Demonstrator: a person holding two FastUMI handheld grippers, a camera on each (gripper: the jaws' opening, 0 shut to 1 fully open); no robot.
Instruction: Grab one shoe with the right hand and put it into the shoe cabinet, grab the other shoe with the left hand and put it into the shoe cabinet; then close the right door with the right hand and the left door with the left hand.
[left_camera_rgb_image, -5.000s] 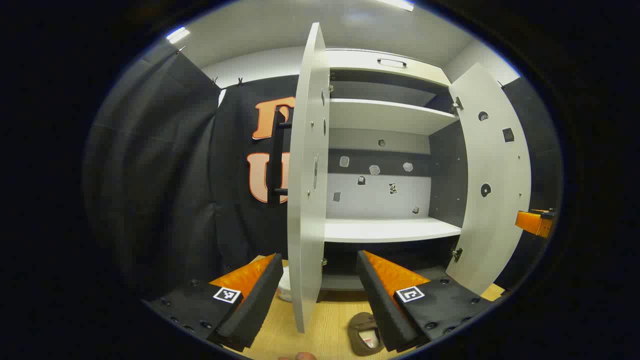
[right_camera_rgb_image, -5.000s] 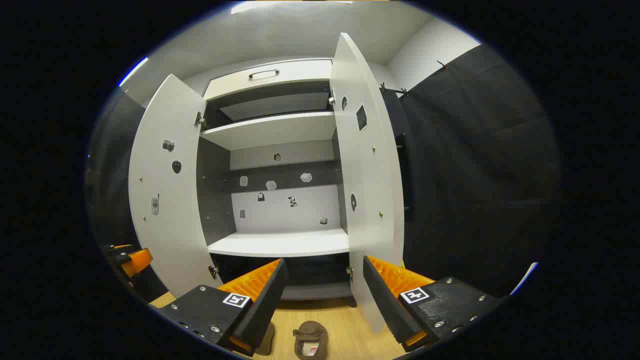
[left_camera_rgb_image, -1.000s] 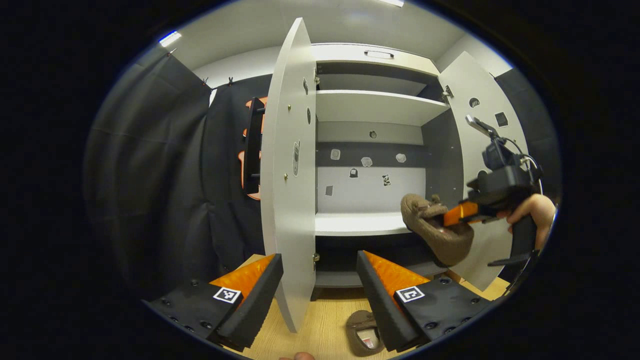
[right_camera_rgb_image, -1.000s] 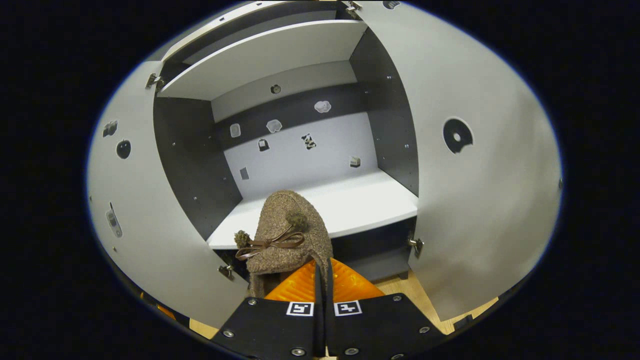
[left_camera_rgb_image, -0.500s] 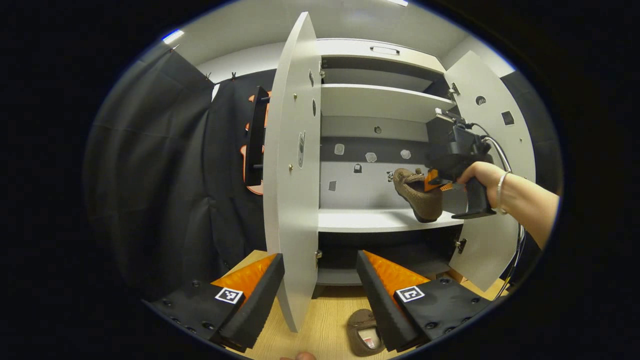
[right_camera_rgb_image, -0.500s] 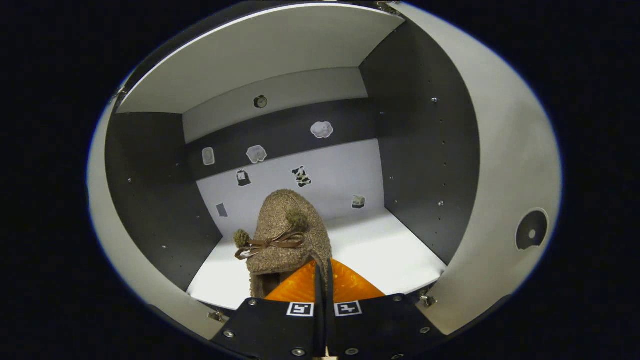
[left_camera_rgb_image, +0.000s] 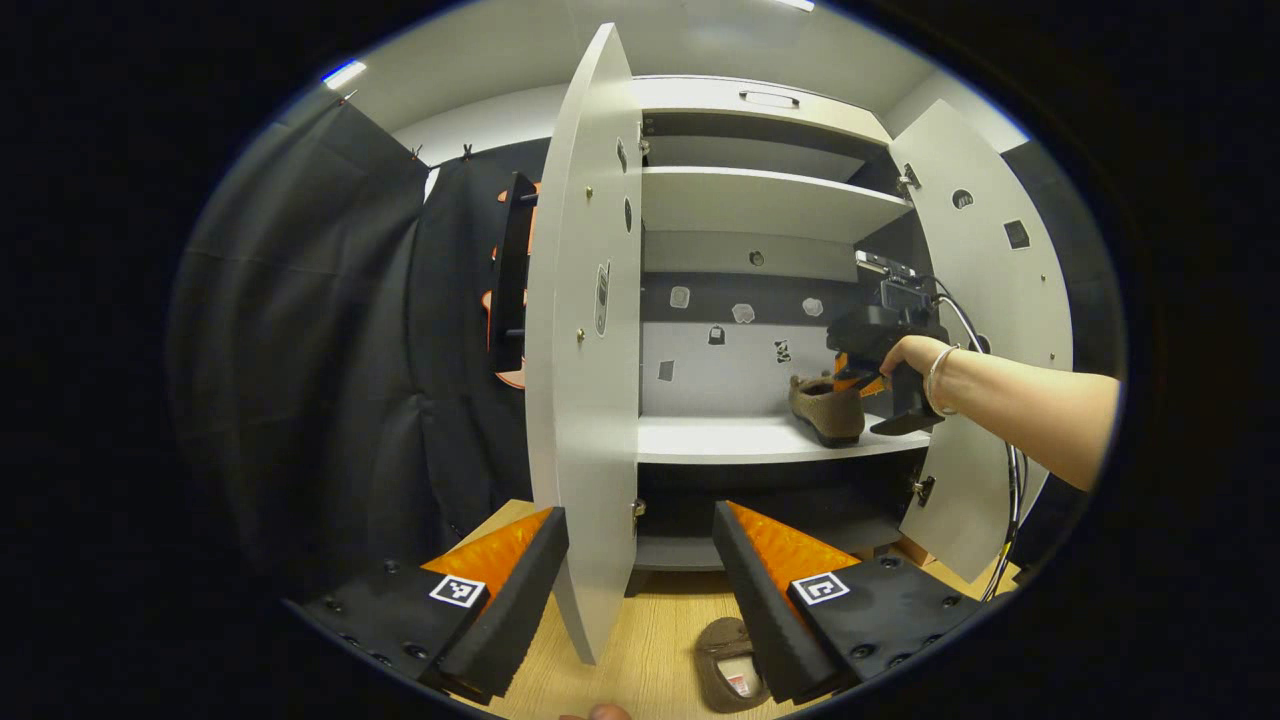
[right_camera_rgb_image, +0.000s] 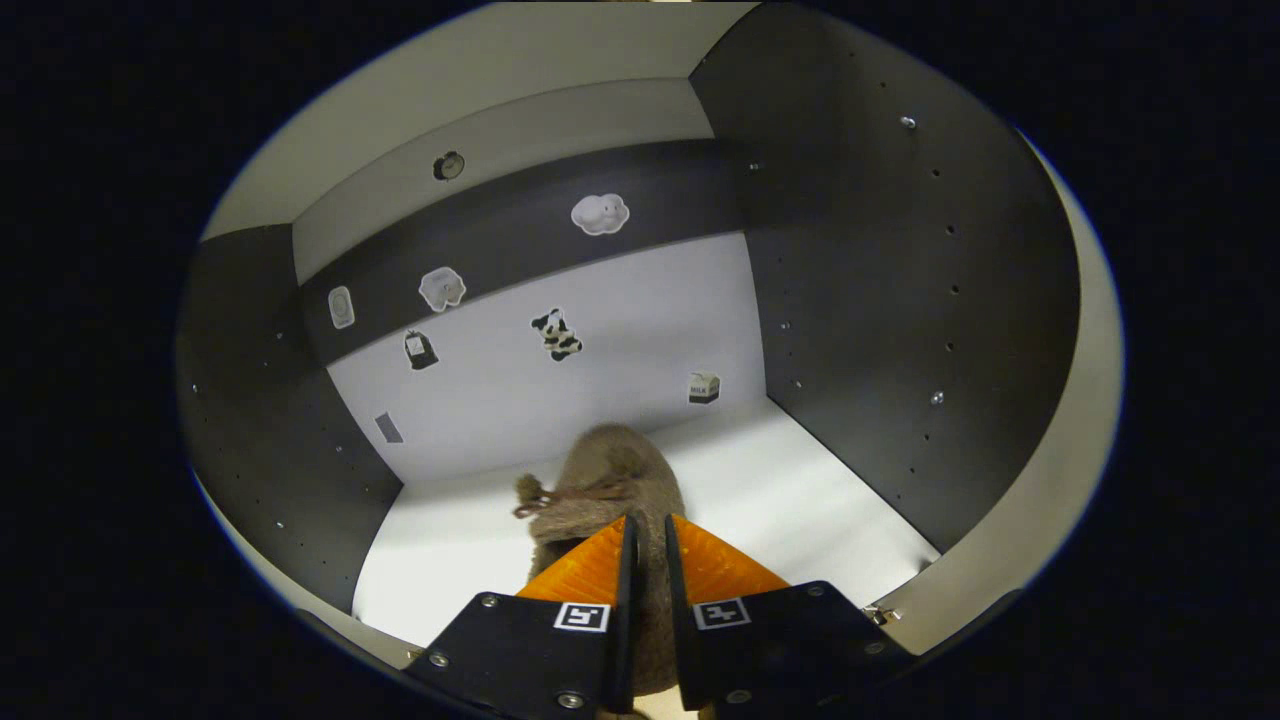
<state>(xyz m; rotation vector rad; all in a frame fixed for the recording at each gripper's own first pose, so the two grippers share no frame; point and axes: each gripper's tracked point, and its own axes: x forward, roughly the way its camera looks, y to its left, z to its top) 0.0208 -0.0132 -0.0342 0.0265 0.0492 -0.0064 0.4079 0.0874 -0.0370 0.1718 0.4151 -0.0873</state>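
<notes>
A brown fuzzy shoe (right_camera_rgb_image: 612, 472) with a small bow lies flat on the white middle shelf (right_camera_rgb_image: 800, 500) inside the shoe cabinet. My right gripper (right_camera_rgb_image: 645, 540) is shut on its heel, and a narrow strip of shoe shows between the fingers. In the left gripper view that same shoe (left_camera_rgb_image: 826, 408) sits on the shelf (left_camera_rgb_image: 730, 440), with the right gripper (left_camera_rgb_image: 862, 378) at its heel, held by a hand (left_camera_rgb_image: 905, 352). The other brown shoe (left_camera_rgb_image: 728, 668) lies on the wooden floor beside my left gripper (left_camera_rgb_image: 636, 600), which is open and holds nothing.
Both cabinet doors stand open: the left door (left_camera_rgb_image: 585, 350) edge-on just beyond my left fingers, the right door (left_camera_rgb_image: 985, 330) behind the forearm. A black handle (left_camera_rgb_image: 510, 280) is on the left door's outer face. An upper shelf (left_camera_rgb_image: 760, 200) spans the cabinet. Dark curtains hang at the left.
The right gripper has pushed deeper into the cabinet and lowered the shoe from a tilted hold in the air to flat on the shelf. The left gripper has barely moved.
</notes>
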